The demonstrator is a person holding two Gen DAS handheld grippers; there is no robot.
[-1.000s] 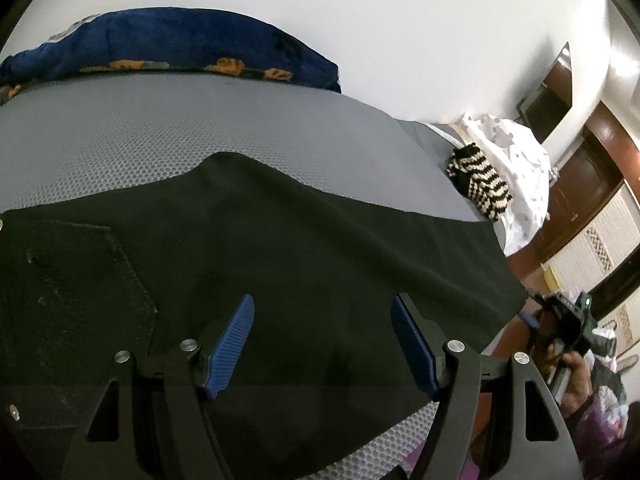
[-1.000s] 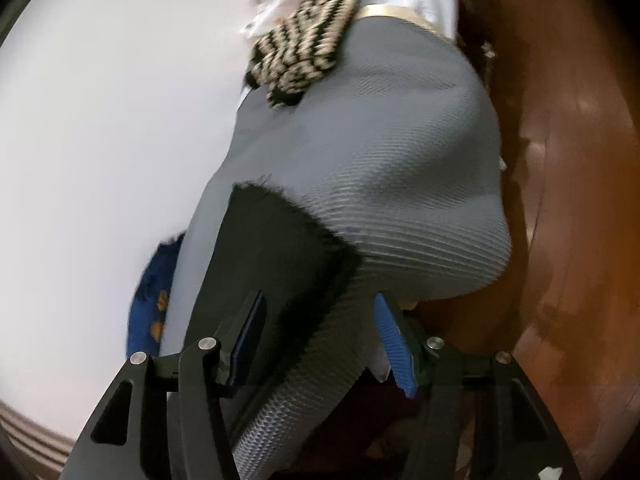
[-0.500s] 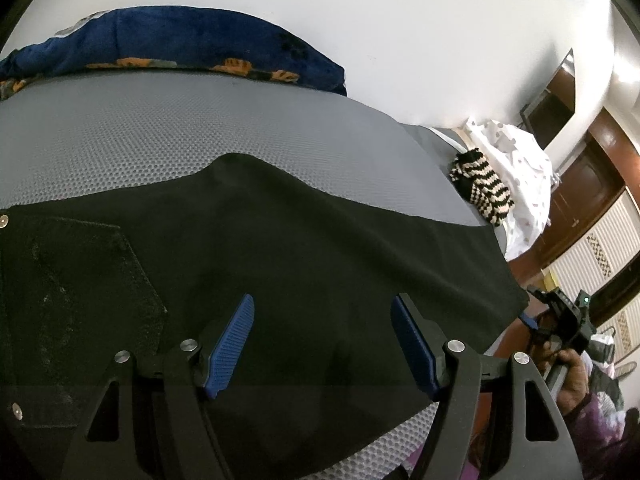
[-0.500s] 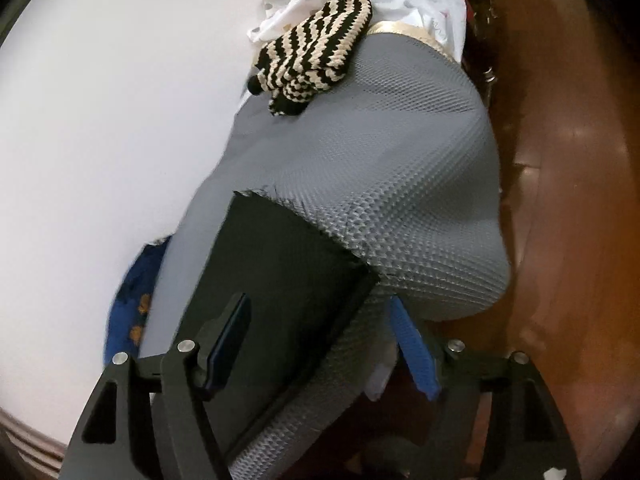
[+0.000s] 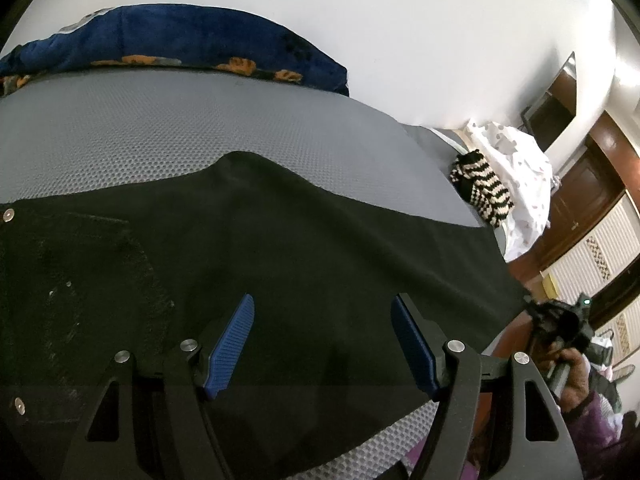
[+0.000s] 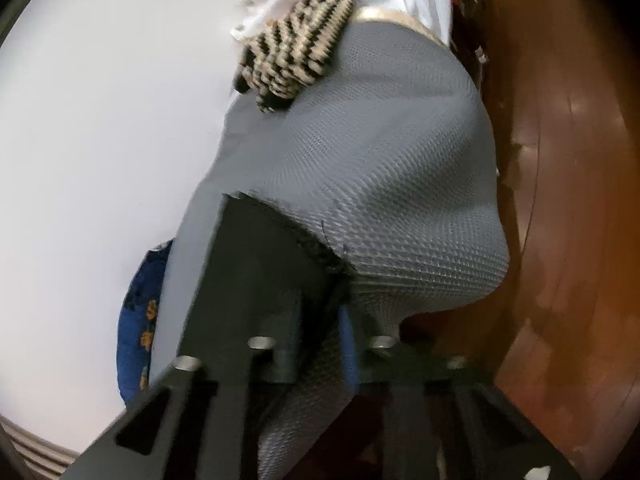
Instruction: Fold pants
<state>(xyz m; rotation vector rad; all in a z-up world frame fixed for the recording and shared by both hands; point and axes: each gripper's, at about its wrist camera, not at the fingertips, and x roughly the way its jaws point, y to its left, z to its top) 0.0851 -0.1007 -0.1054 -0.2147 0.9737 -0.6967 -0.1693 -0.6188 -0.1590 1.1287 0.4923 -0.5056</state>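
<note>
Black pants (image 5: 280,264) lie flat along the near edge of the grey mesh mattress (image 5: 160,132), long axis running left-right, pocket end left, hem end at the right corner. The right gripper (image 6: 320,344) sits at that hem, nearer it than the left; its jaws have just been closing and now stand nearly together, seemingly pinching the frayed hem, though blur hides contact. The left gripper (image 5: 324,344) hovers wide over mid-leg, holding nothing; cloth looks matte and limp, mattress honeycombed, striped knit (image 5: 482,190) well apart.
</note>
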